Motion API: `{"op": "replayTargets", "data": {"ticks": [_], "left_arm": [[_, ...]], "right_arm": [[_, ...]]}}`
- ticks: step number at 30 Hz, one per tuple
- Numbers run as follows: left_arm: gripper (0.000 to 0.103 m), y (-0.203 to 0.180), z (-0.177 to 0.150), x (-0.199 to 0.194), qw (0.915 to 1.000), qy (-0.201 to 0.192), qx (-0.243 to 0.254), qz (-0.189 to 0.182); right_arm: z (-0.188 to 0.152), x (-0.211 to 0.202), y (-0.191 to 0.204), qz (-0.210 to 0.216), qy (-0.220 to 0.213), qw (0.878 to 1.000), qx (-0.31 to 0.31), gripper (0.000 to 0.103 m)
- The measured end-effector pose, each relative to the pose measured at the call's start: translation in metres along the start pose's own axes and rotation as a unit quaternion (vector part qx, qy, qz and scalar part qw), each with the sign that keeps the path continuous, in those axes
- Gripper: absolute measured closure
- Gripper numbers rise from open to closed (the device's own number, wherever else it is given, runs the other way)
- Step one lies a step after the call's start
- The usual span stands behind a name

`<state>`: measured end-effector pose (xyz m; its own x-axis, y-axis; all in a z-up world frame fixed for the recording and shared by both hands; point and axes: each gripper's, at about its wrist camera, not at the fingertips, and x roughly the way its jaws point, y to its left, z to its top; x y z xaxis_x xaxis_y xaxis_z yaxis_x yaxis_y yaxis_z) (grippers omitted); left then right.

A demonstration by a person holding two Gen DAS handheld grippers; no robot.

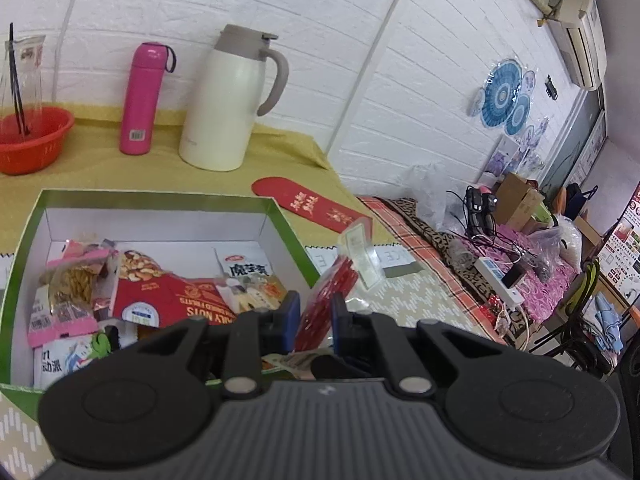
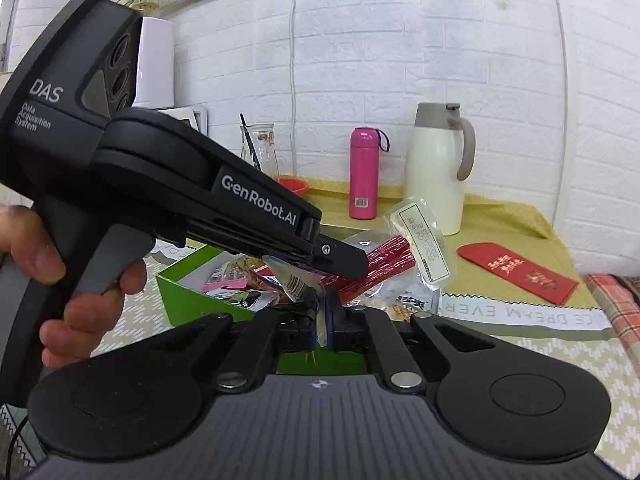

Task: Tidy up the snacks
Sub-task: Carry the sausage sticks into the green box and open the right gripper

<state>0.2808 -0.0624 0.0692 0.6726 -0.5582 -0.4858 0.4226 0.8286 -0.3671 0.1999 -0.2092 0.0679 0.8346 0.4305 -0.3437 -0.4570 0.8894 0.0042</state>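
My left claw (image 1: 316,318) pinches a clear packet of red sticks (image 1: 330,300) at lower centre of the left wrist view, raised just right of the green snack box (image 1: 288,232) (nut pouches and other packets fill its bottom). My right claw (image 2: 320,320) is pressed together on a silvery wrapper (image 2: 292,280) at lower centre of its view, beneath the left claw. A pink flask (image 1: 145,98) and cream jug (image 1: 224,104) stand on the bench (image 1: 100,172) behind.

Snack packets (image 1: 160,292) in box (image 1: 288,224); flask (image 1: 143,98) left of jug (image 1: 228,100) behind.
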Motion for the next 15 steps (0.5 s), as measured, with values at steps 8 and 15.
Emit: {"op": "replayTargets", "data": {"ticks": [8,15], "left_arm": [[0.024,0.021,0.008,0.011,0.9964,-0.050,0.011,0.067],[0.013,0.032,-0.011,0.012,0.9921,-0.047,0.035,0.111]], "right_arm": [[-0.004,0.033,-0.011,-0.020,0.006,1.000,-0.003,0.031],[-0.025,0.024,-0.006,-0.040,-0.007,0.999,-0.019,0.000]]}}
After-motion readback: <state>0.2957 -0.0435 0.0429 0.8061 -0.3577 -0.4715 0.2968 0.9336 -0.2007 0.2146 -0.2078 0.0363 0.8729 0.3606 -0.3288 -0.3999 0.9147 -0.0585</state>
